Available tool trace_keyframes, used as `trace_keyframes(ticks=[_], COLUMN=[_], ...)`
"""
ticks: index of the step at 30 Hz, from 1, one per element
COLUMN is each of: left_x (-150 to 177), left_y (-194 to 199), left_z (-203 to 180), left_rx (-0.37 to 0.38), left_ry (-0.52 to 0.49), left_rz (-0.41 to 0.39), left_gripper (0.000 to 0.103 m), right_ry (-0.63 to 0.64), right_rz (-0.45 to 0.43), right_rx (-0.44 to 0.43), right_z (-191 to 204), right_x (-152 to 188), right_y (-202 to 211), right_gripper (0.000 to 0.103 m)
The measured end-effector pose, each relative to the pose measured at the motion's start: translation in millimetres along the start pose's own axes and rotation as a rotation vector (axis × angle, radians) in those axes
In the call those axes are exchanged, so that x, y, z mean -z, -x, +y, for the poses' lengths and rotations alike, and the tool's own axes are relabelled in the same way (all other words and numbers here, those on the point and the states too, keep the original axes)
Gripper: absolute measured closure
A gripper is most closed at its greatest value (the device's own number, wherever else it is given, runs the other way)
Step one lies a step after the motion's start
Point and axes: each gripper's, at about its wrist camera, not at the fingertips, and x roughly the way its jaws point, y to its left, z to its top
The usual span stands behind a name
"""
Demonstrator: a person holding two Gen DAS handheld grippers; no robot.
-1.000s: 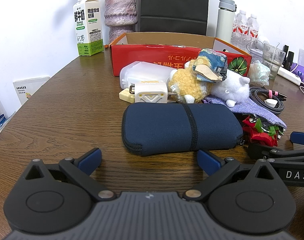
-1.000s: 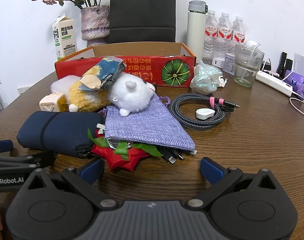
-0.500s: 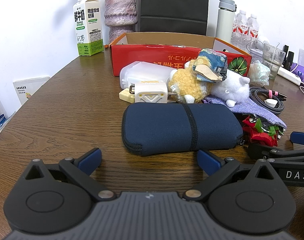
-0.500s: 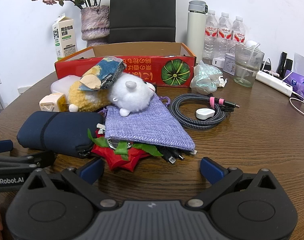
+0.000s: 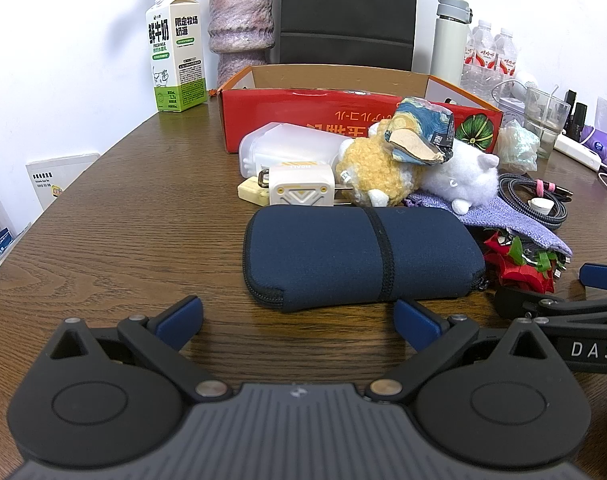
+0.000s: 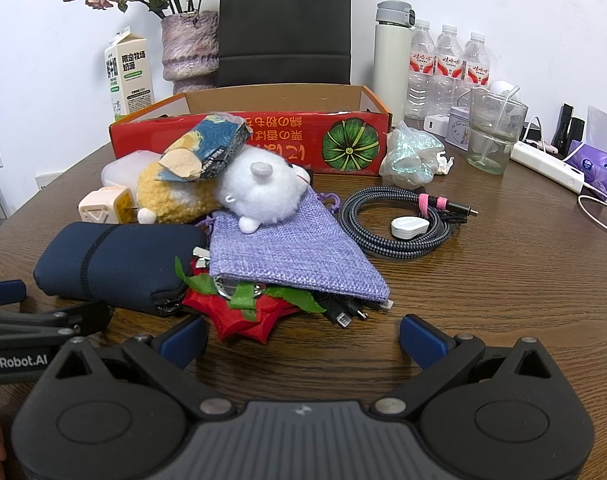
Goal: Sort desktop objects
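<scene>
Tabletop (image 5: 151, 240): pouch (image 5: 359, 254) before hand-held gripper (image 5: 299, 322)

An office or meeting-room setting: a round wood-grain tabletop (image 6: 503, 280) against plain white walls, with a black office chair (image 5: 347, 12) drawn up at its far side. A power strip (image 6: 547, 166) and white charging cable lie at the right edge beside three bottled waters (image 6: 449, 68), a thermos (image 6: 389, 48), a milk carton (image 5: 175, 48) and a vase of dried flowers (image 6: 189, 46).
</scene>
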Motion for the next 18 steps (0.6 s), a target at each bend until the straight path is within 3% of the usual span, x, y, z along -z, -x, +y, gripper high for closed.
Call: trace_keyframes(ticks=[13, 18], left_x=[1.0, -2.1], left_y=[1.1, 30.2], left_z=[1.7, 4.4], left_rx=[0.008, 0.116], left_ry=[0.003, 0.017], left_rz=[-0.010, -0.121], left_gripper=[0.000, 0.000], right_ry=[0.000, -0.003], right_rz=[-0.001, 0.007], right_rx=[-0.001, -0.036], right_z=[-0.6, -17.6], right_x=[0.2, 2.8], right_y=[0.3, 20.9], right_gripper=[0.000, 0.000])
